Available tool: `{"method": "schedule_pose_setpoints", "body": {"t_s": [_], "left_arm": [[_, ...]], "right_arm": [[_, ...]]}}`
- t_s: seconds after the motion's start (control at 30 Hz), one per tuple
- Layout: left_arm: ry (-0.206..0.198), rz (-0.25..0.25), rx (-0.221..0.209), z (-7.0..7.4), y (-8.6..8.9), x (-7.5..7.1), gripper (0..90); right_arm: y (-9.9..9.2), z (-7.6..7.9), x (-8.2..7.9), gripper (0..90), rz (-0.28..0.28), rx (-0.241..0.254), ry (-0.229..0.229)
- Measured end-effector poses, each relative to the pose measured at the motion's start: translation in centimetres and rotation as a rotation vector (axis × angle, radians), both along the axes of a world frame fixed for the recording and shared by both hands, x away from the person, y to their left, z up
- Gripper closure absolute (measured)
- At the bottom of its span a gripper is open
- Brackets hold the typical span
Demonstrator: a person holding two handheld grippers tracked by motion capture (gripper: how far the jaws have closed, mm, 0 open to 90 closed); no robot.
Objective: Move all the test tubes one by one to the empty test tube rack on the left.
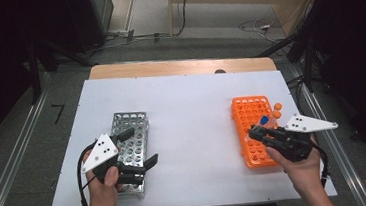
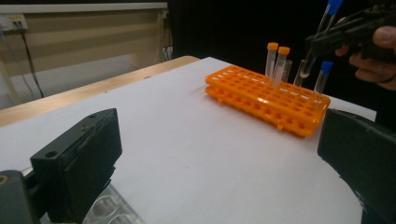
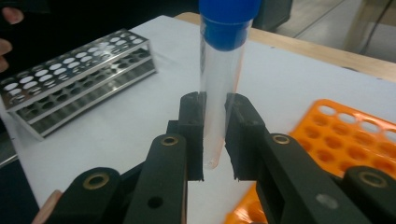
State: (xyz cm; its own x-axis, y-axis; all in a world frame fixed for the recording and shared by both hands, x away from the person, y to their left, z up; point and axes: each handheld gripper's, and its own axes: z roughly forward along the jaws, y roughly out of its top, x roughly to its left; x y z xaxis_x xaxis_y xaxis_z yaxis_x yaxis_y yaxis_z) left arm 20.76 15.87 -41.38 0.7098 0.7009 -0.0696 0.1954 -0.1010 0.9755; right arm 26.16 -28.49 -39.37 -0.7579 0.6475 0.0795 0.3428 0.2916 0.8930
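Gripping a blue-capped tube (image 3: 219,88), the right gripper (image 3: 215,135) had its jaws closed on the clear lower body, the cap standing above the fingers (image 3: 191,130) and the rounded tip poking just below them; it hung over the near part of the orange rack (image 1: 251,127); the left gripper (image 1: 140,149) sat wide open, nothing between its jaws, at the metal rack (image 1: 130,137).

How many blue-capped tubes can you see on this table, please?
2. One blue-capped tube is clamped in the right tongs; the other tube stands in the orange rack, at its end. More may be hidden behind the hand.
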Motion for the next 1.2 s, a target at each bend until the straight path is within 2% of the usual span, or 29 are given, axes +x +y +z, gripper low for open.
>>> {"method": "schedule_pose_setpoints", "body": {"t_s": [0.17,0.37,0.43,0.57,0.6,0.63,0.8,0.87,0.97,1.0,1.07,1.2], "left_arm": [[0.010,-0.011,-0.010,0.5,-1.5,0.7,3.3],[0.032,-0.050,-0.024,0.7,-3.2,1.2,6.3],[0.044,-0.046,-0.014,0.6,-4.0,1.1,11.7],[0.074,-0.084,0.015,0.4,-5.7,0.8,20.5],[0.074,-0.084,0.015,0.4,-5.7,0.8,23.3],[0.088,-0.114,0.020,0.2,-6.6,0.7,26.3],[0.112,-0.198,0.020,-0.1,-8.3,0.5,42.5],[0.121,-0.230,0.021,-0.3,-8.9,0.4,47.7],[0.132,-0.251,0.037,-0.5,-9.4,0.4,54.6],[0.139,-0.273,0.049,-0.7,-9.9,0.4,56.9],[0.147,-0.272,0.064,-0.8,-10.2,0.4,61.0],[0.154,-0.294,0.055,-0.9,-10.5,0.5,70.4]], "right_arm": [[2.8,-0.5,-0.2,75.1,0.057,-0.007,0.015],[5.6,-1.6,-0.7,75.1,0.126,-0.028,0.041],[6.6,-2.2,-1.0,75.1,0.153,-0.043,0.041],[8.2,-3.0,-1.5,75.1,0.197,-0.063,0.059],[8.2,-3.0,-1.5,75.1,0.197,-0.063,0.059],[9.0,-3.4,-1.8,75.1,0.221,-0.076,0.057],[10.5,-3.9,-2.4,75.1,0.260,-0.098,0.066],[11.0,-4.1,-2.6,75.1,0.275,-0.111,0.063],[11.6,-4.3,-3.0,75.1,0.292,-0.123,0.059],[11.7,-4.3,-3.1,75.1,0.294,-0.123,0.060],[12.0,-4.3,-3.2,75.1,0.304,-0.126,0.057],[12.3,-4.4,-3.5,75.1,0.316,-0.138,0.047]]}}
